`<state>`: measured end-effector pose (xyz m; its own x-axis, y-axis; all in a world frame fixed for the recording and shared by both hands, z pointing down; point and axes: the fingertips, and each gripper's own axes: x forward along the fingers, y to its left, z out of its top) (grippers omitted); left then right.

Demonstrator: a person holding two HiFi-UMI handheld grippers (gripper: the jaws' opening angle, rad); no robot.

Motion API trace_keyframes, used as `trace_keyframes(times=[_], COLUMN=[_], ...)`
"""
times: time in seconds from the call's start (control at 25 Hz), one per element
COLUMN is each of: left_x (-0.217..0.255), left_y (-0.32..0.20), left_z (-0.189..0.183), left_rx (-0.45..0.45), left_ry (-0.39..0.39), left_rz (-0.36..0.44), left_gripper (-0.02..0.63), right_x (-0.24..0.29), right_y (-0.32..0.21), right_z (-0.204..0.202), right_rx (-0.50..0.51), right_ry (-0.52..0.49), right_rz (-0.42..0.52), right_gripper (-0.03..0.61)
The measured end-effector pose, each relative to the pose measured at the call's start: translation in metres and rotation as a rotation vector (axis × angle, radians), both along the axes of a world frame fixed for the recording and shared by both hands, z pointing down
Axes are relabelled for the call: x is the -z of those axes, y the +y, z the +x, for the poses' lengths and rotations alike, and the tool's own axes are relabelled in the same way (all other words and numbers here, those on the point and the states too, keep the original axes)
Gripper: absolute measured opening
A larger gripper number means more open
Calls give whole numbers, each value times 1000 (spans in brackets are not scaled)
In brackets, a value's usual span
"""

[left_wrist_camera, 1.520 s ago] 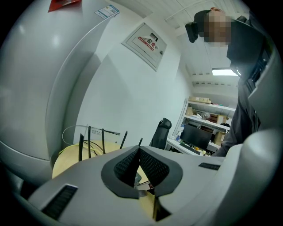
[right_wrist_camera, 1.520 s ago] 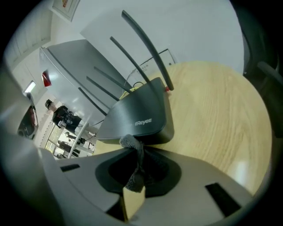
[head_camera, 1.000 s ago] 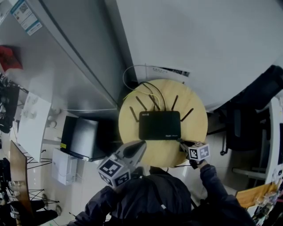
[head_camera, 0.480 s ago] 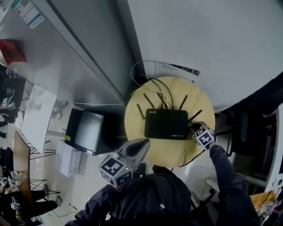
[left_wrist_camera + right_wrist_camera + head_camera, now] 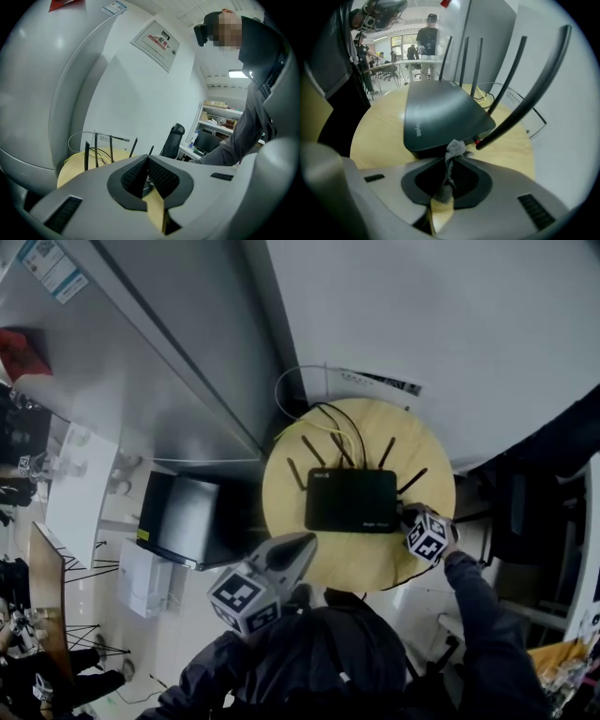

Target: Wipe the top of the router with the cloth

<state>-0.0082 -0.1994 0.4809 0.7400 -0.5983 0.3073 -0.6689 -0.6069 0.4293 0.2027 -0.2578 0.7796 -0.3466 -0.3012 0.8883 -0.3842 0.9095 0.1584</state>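
Your right gripper has come in from the router's front-right corner and now sits at the router's right end, just below the right-hand antenna. Over the last half second it has hardly shifted, so the approach looks finished. Its jaws are clamped on the cloth, a thin grey strip that runs up between them with a small tuft standing out past the tips. In the right gripper view that tuft sits against the router's near edge, at or just under the lip of the top; you cannot tell from here whether it actually touches.

The router itself lies flat in the middle of the round table, antennas up along its back edge and cables trailing off behind it. It has not moved against the table.

Your left gripper stays where it was, off the router's front-left corner, clear of the casing. Its jaws are pressed together with nothing between them.

What this means for you: the cloth has reached the router, but the top is not yet wiped. The tuft is low against the router's right edge, so the next move probably calls for a slight lift onto the top face, then a sweep towards the router's left end. Mind the antennas behind the router as you go; the nearest one leans right over your right gripper.
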Motion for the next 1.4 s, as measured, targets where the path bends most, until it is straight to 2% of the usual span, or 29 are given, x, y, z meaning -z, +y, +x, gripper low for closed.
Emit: trace_keyframes(times=[0.2, 0.52, 0.8, 0.88, 1.04, 1.16, 1.4], left_x=[2, 6, 9, 9, 11, 19, 43], left_y=[4, 17, 30, 33, 37, 38, 50], left_z=[11, 16, 5, 1, -6, -8, -3], left_rx=[-38, -73, -61, -57, -56, -77, -160], left_ry=[12, 11, 17, 23, 41, 50, 54], left_rz=[10, 24, 24, 25, 31, 58, 130], left_gripper=[-8, -7, -8, -7, -7, -8, -6], right_x=[5, 3, 8, 32, 113, 182, 302], right_y=[29, 62, 75, 80, 86, 85, 94], right_z=[-3, -8, -12, -23, -64, -102, -165], right_rx=[30, -56, -238, -327, -468, -475, -426], right_ry=[2, -52, -115, -210, -480, -654, -897], right_rz=[6, -15, -32, -24, 7, 43, 118], right_gripper=[69, 69, 69, 69, 69, 69, 69])
